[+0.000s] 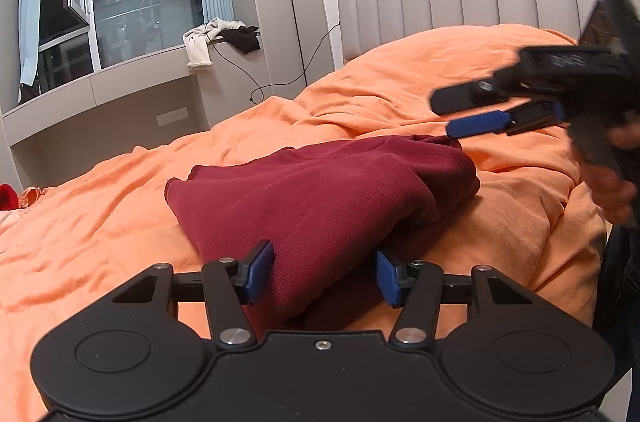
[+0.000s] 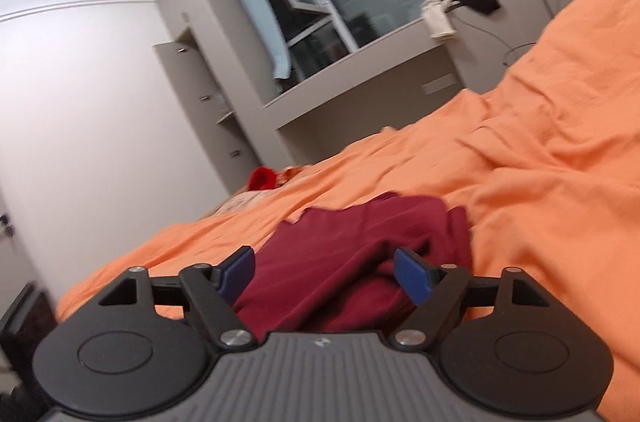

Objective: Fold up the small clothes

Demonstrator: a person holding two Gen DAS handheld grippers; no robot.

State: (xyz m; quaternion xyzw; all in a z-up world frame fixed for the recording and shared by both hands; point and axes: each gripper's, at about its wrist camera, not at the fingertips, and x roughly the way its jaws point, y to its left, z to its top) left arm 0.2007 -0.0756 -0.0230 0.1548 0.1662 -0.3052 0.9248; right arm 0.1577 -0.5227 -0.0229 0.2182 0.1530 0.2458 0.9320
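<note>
Right tongs [image 1: 476, 114] motion-blurred; holding hand [image 1: 614, 194] cut by frame edge; maroon garment [image 1: 320, 194] near edge hidden behind left tongs [image 1: 325, 274].

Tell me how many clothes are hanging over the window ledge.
2: a white garment draped over the ledge's end beside the window, and a black garment right next to it, toward the wardrobe. More could be hidden beneath.

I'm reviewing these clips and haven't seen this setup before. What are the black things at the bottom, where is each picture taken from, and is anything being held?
No robot here: a person holds a two-finger gripper in each hand, each with a camera looking along its fingers. One picture is from the left gripper, the other from the right gripper, which also shows in the left view. A dark red garment, partly folded, lies on the orange bedcover. The left jaws straddle its near edge; whether they pinch it is unclear. The right jaws stand open, holding nothing.
</note>
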